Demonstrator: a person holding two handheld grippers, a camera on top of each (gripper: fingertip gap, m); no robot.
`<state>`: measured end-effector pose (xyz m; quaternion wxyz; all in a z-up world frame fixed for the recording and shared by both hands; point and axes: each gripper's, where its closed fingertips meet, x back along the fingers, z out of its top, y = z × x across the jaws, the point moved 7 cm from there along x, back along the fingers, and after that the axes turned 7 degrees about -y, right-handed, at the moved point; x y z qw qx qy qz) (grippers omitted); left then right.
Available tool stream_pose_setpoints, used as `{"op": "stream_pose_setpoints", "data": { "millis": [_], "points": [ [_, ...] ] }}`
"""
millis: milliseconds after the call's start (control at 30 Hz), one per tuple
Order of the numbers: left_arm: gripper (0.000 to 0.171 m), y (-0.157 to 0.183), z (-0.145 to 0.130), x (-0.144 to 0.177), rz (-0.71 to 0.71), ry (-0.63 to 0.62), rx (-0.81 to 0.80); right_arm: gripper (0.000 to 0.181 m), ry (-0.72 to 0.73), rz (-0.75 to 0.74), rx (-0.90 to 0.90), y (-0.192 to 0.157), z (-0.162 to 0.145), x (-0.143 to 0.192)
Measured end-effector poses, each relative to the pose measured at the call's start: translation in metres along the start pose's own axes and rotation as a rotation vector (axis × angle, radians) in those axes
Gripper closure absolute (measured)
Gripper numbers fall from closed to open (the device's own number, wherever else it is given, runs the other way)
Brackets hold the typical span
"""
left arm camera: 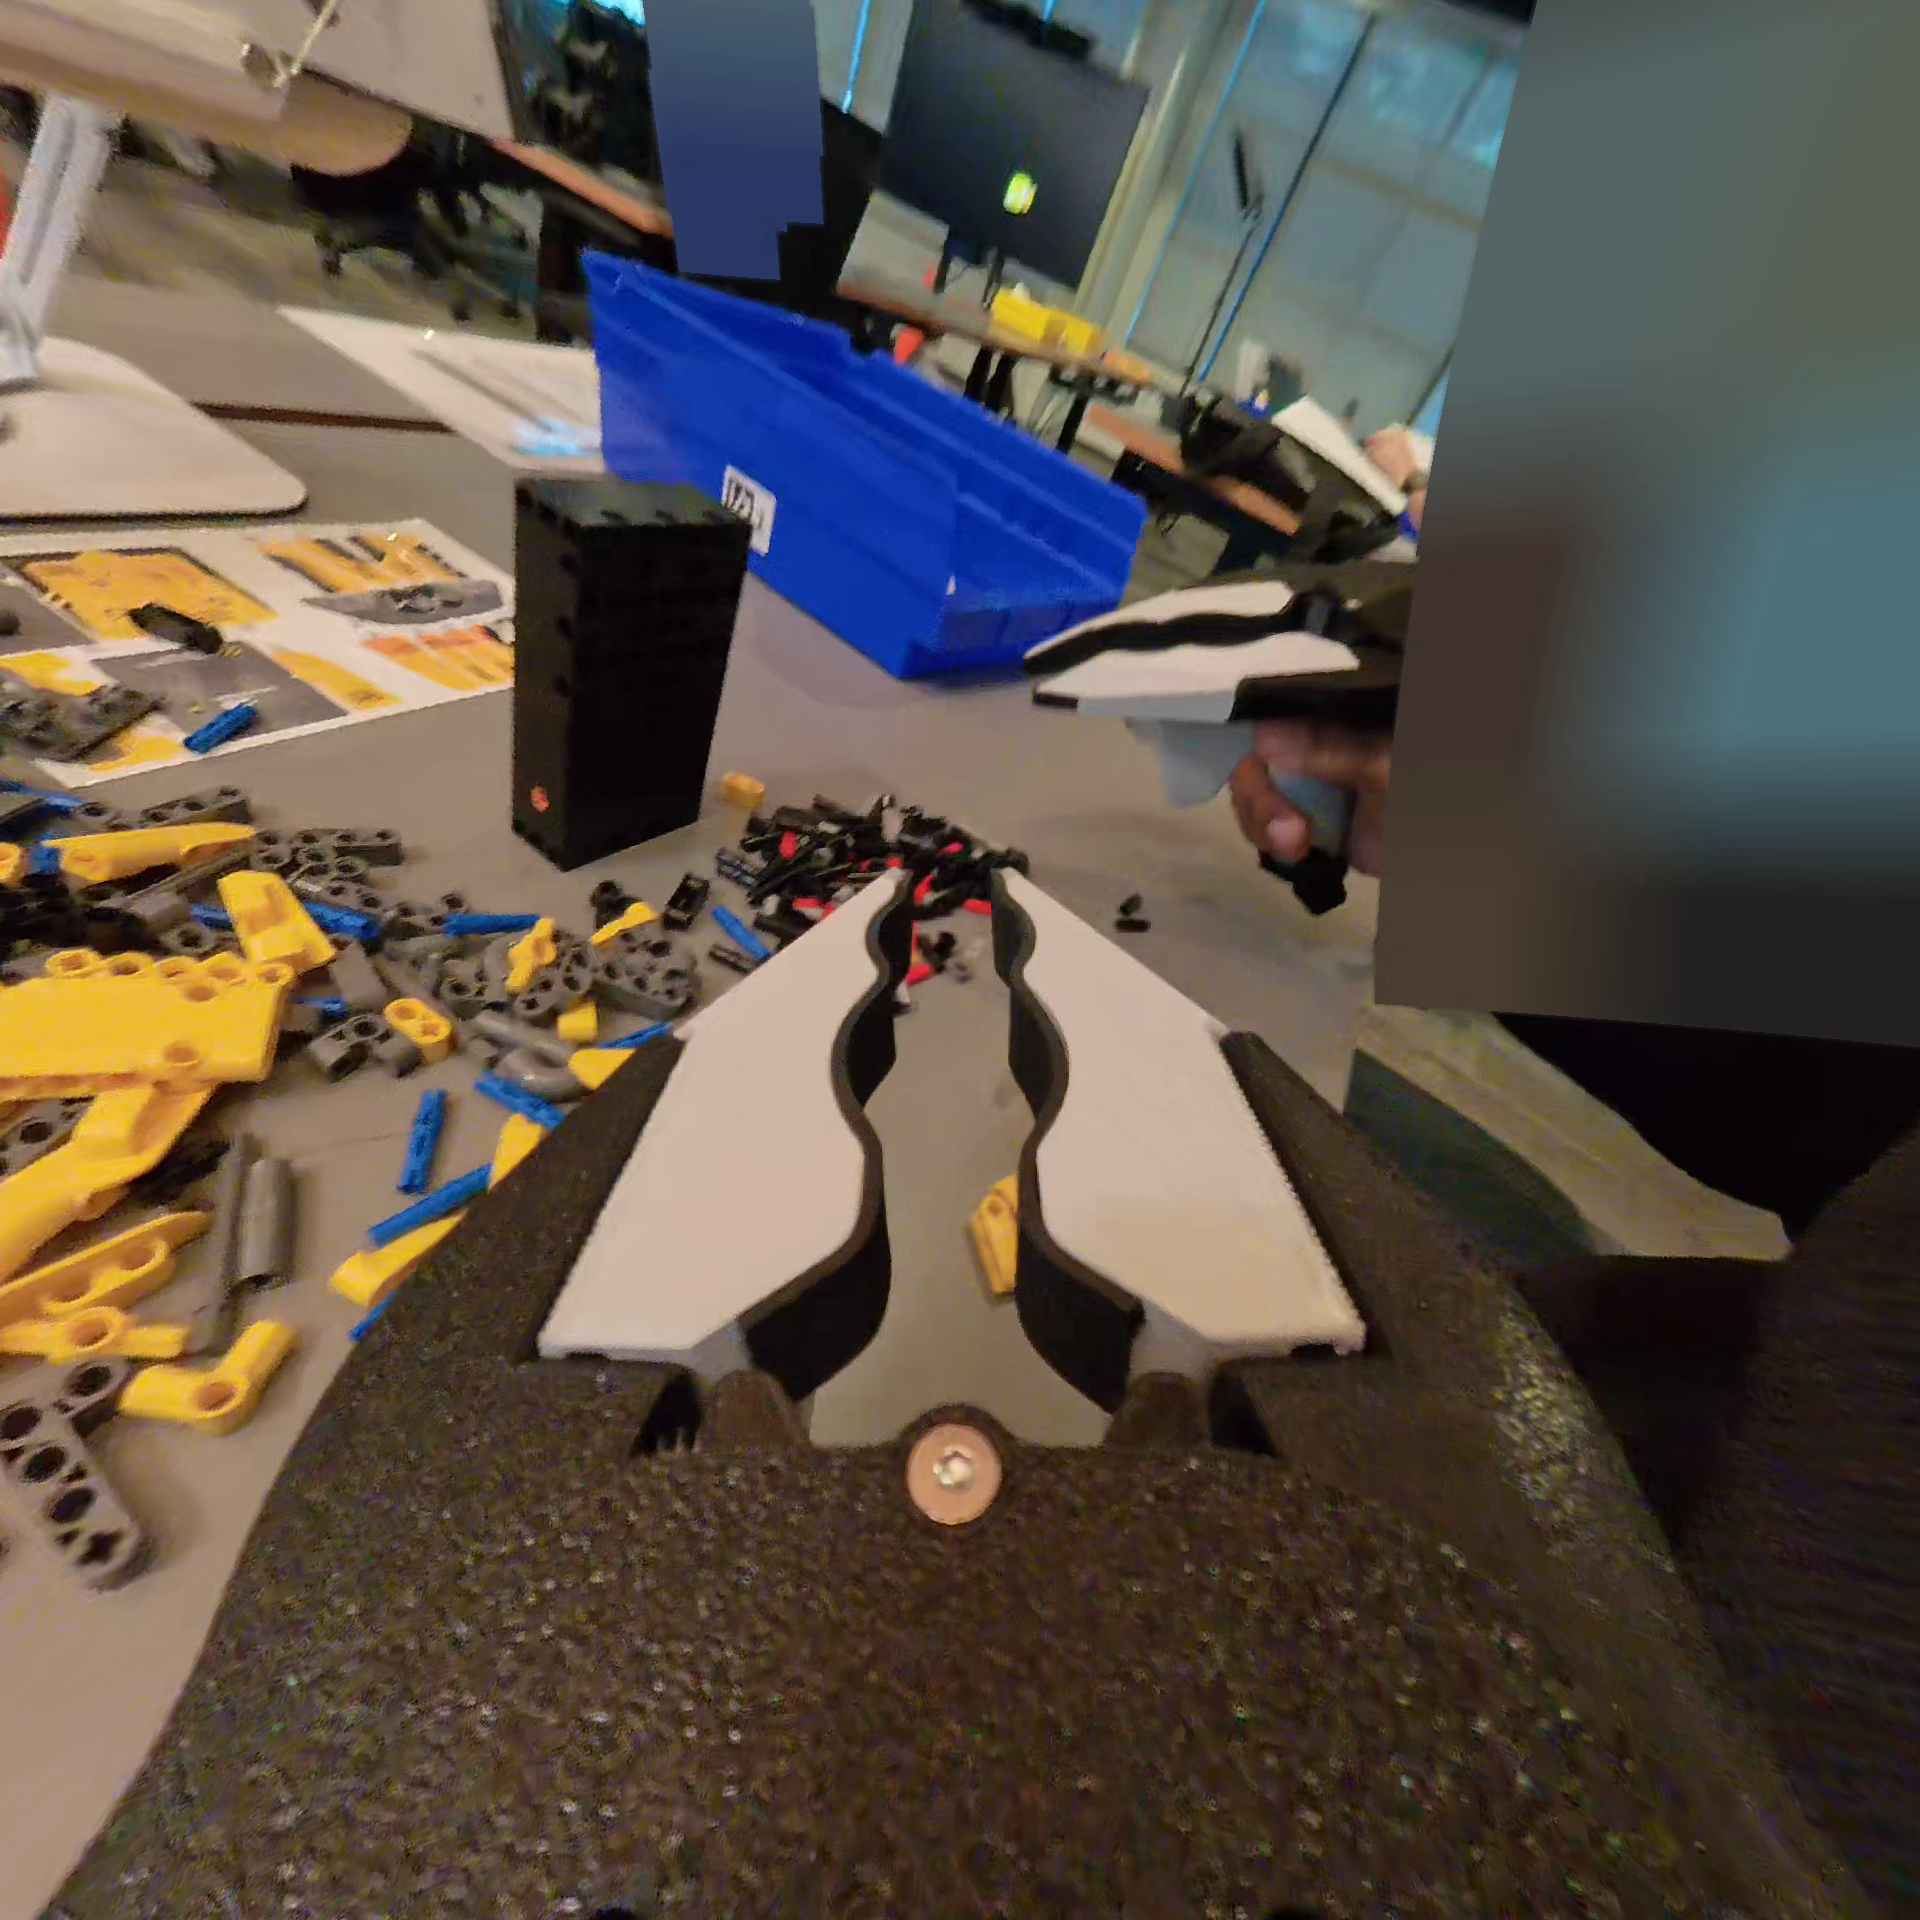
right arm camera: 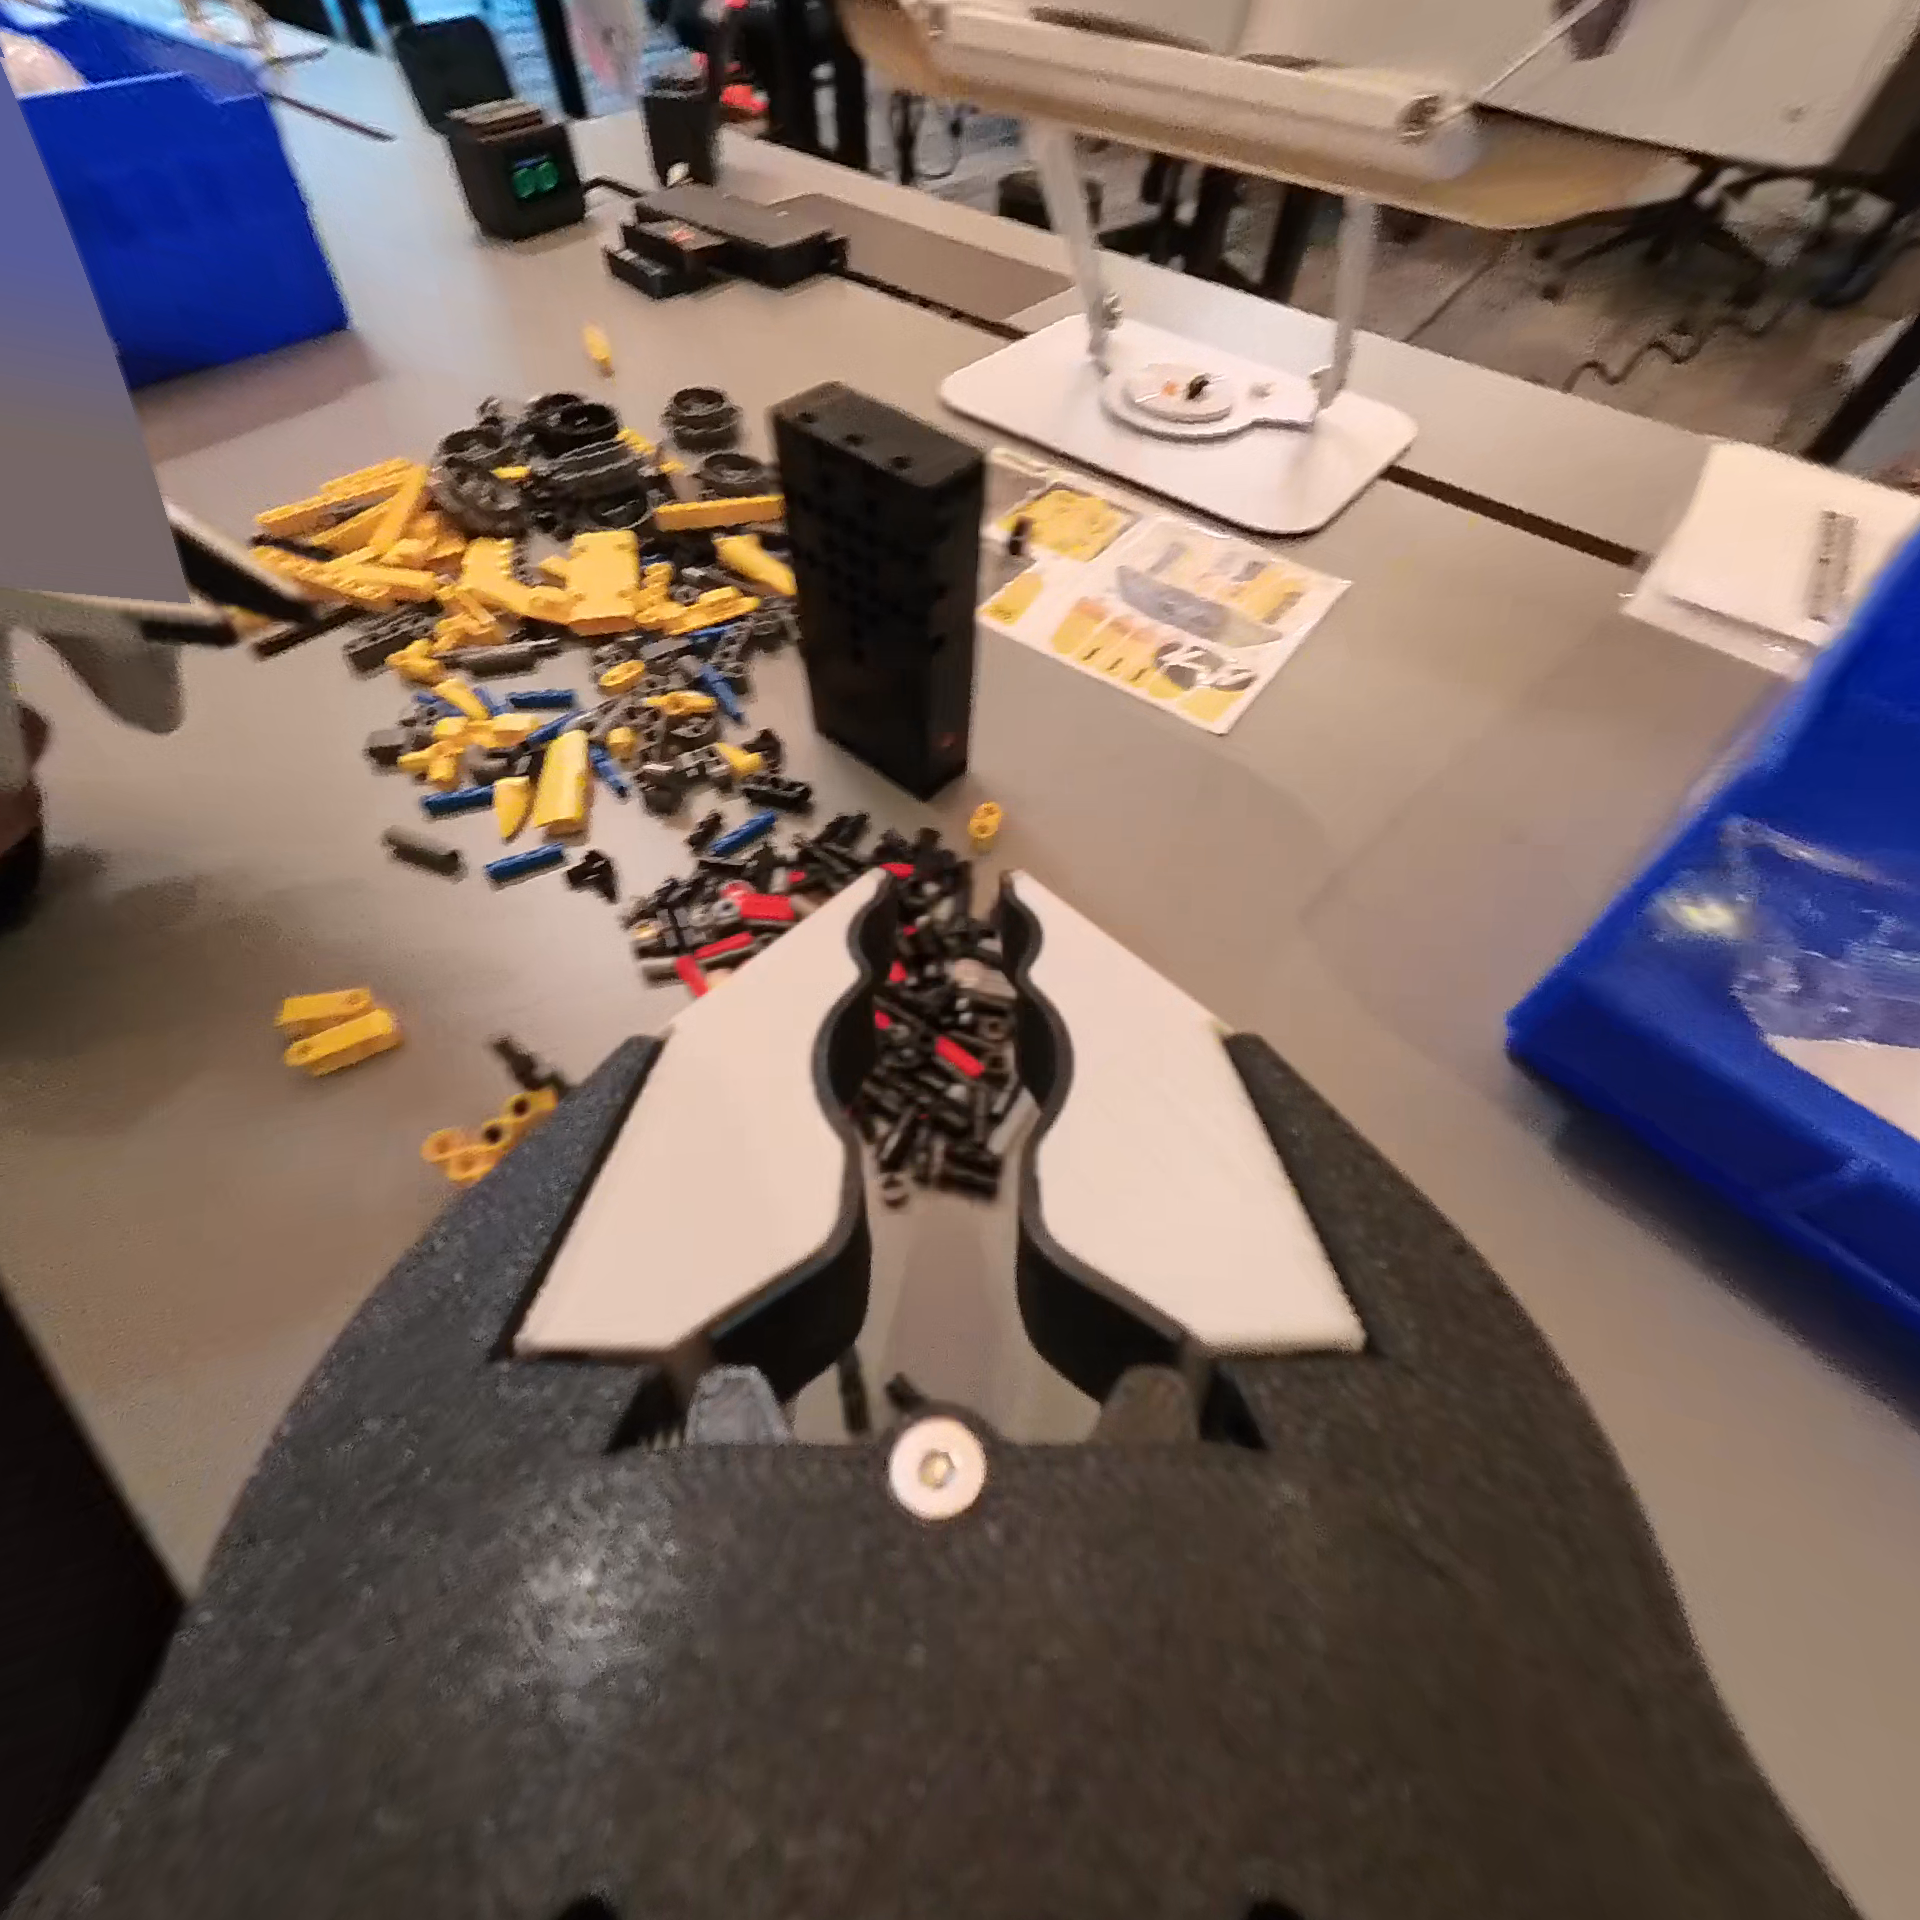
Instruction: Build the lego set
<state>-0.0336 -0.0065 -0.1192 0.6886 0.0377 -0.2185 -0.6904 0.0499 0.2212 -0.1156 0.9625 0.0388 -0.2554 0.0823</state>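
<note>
My left gripper (left arm camera: pixel 948 883) is open and empty, low over the grey table (left arm camera: pixel 1091 810). Its tips are at the near edge of a pile of small black and red pins (left arm camera: pixel 852 842), and a yellow piece (left arm camera: pixel 995 1231) lies on the table under it. My right gripper (right arm camera: pixel 945 881) is open and empty, directly above the same pin pile (right arm camera: pixel 935 1049). The right gripper also shows in the left wrist view (left arm camera: pixel 1049 675), held by a hand (left arm camera: pixel 1299 800). The left gripper's tips (right arm camera: pixel 223 613) show at the left edge of the right wrist view.
A heap of yellow, grey and blue building pieces (left arm camera: pixel 156 1039) (right arm camera: pixel 520 582) lies beside the pins. A tall black block (left arm camera: pixel 623 665) (right arm camera: pixel 883 592) stands behind them. Blue bins (left arm camera: pixel 831 468) (right arm camera: pixel 1766 935), printed sheets (left arm camera: pixel 260 623) (right arm camera: pixel 1164 613) and a white stand base (right arm camera: pixel 1174 426) surround the area. Spacing between my two grippers at the tips: around 15 centimeters. The yellow piece (left arm camera: pixel 995 1231) is about 10 centimeters from my left fingertips and 15 centimeters from my right. It is also in sight in the right wrist view (right arm camera: pixel 336 1001).
</note>
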Motion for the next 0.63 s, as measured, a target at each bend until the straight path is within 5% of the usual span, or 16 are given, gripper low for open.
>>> {"op": "stream_pose_setpoints", "data": {
  "millis": [200, 633],
  "points": [
    [0.158, -0.025, 0.001, -0.008, 0.137, -0.131, 0.017, 0.164, 0.047, -0.125, -0.100, 0.039, -0.011, -0.004],
    [0.157, -0.013, -0.001, -0.044, 0.100, -0.170, -0.044, 0.166, 0.134, -0.095, -0.219, 0.063, -0.012, -0.021]
  ]
}}
